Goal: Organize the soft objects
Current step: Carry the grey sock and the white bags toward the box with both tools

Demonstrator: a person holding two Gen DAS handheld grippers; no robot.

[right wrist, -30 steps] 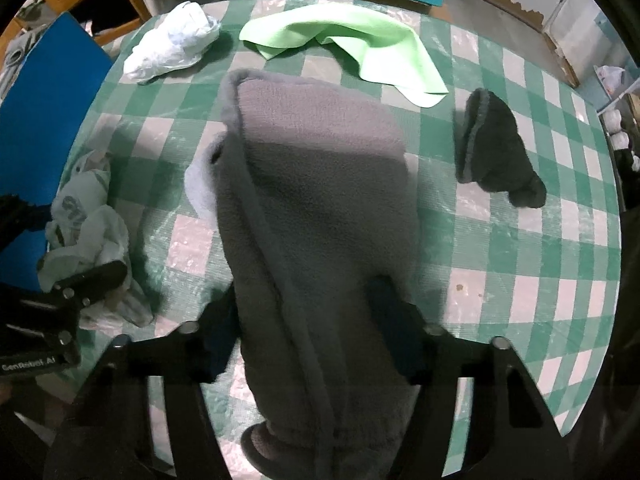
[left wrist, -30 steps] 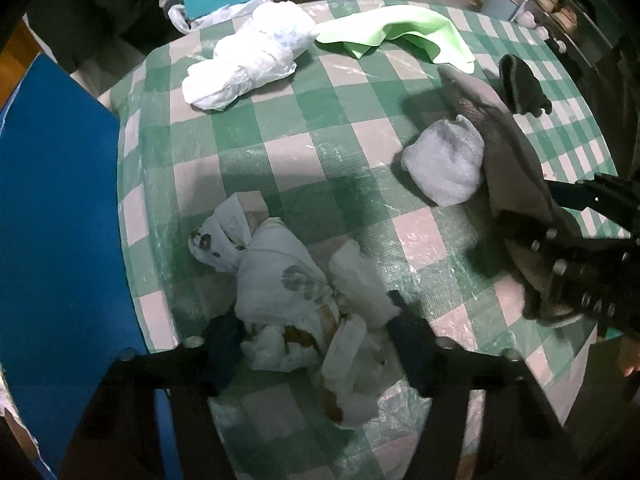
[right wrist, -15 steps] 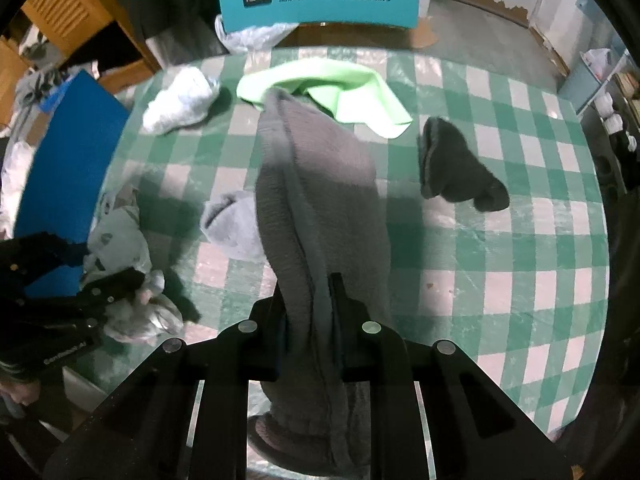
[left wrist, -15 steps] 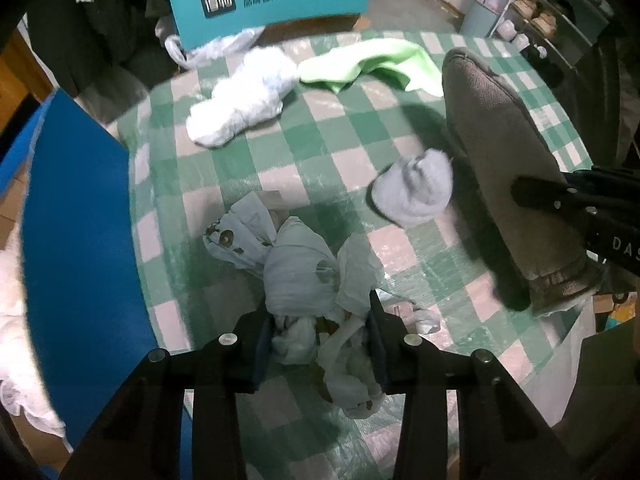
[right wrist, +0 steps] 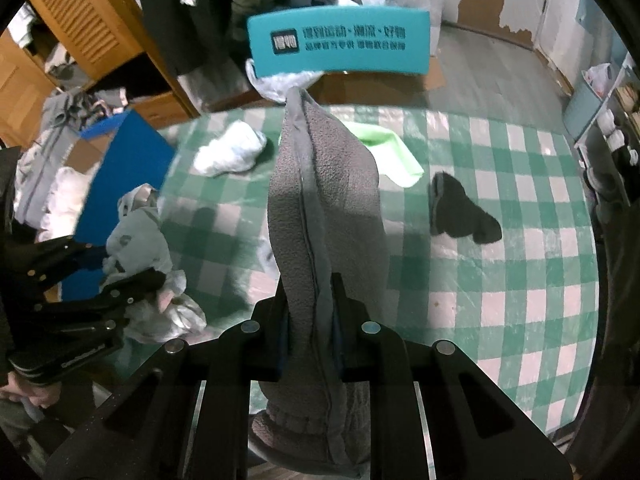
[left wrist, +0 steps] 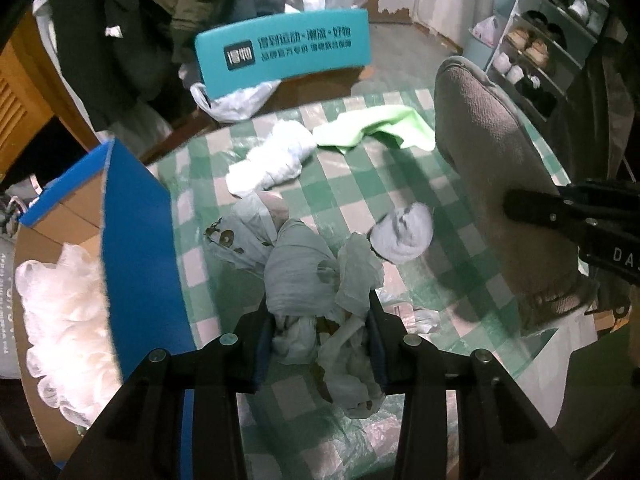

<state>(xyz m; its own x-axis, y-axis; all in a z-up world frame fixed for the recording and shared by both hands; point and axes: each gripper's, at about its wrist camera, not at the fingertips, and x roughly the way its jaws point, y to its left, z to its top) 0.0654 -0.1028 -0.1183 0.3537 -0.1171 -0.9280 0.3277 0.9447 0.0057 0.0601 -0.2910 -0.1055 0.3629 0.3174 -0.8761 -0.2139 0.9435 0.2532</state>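
Looking along the left gripper, its fingers are closed on a crumpled printed white cloth, light and limp, lifted just beside the blue box. From the right wrist, the right gripper pinches a soft grey fleece piece mid-length; it droops above the checked table, well right of that box.

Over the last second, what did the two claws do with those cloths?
The left claw closed on the crumpled white bundle and raised it. The right claw closed on the grey fleece sock and lifted it. The green cloth, white roll and dark sock stayed put.
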